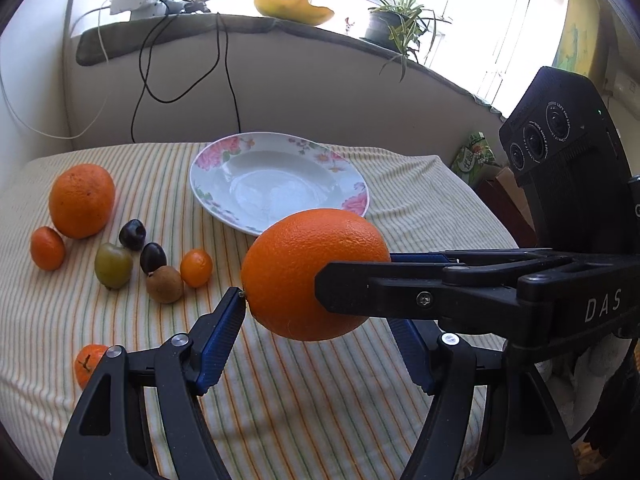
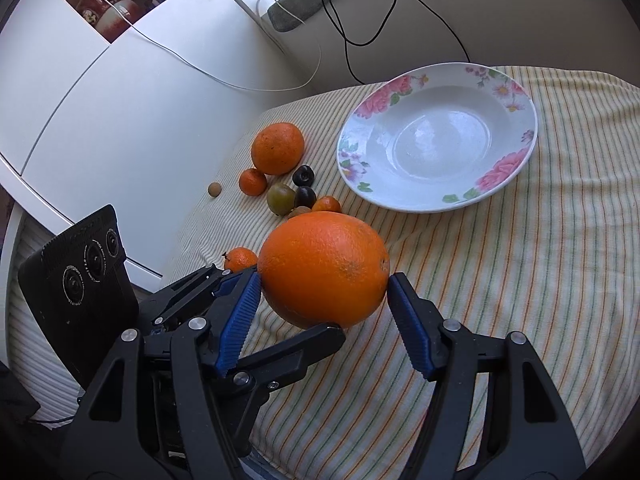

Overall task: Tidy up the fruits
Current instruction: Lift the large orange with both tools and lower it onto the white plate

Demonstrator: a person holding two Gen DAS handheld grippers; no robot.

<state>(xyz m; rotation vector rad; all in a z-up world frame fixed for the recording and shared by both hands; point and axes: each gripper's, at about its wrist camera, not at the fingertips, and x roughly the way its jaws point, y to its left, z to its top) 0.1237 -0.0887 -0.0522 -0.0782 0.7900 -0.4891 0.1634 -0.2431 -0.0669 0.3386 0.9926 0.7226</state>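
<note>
A large orange (image 1: 314, 274) (image 2: 324, 268) hangs above the striped cloth between both grippers. My left gripper (image 1: 320, 312) has its left blue pad (image 1: 224, 336) touching the orange's stem end. My right gripper (image 2: 324, 284) has both blue pads against the orange's sides; it enters the left wrist view from the right (image 1: 400, 292). A white floral plate (image 1: 276, 182) (image 2: 438, 136), empty, lies beyond. A second orange (image 1: 82, 200) (image 2: 277, 148), small tangerines (image 1: 47, 248), dark plums (image 1: 133, 234), a green plum (image 1: 113, 265) and a kiwi (image 1: 165, 284) lie left.
A tangerine (image 1: 86, 362) (image 2: 240, 259) lies near the left gripper. A small brown nut (image 2: 214, 189) sits by the cloth's left edge. Cables hang down the wall behind. A white cabinet (image 2: 100, 112) stands left. A potted plant (image 1: 390, 24) stands on the sill.
</note>
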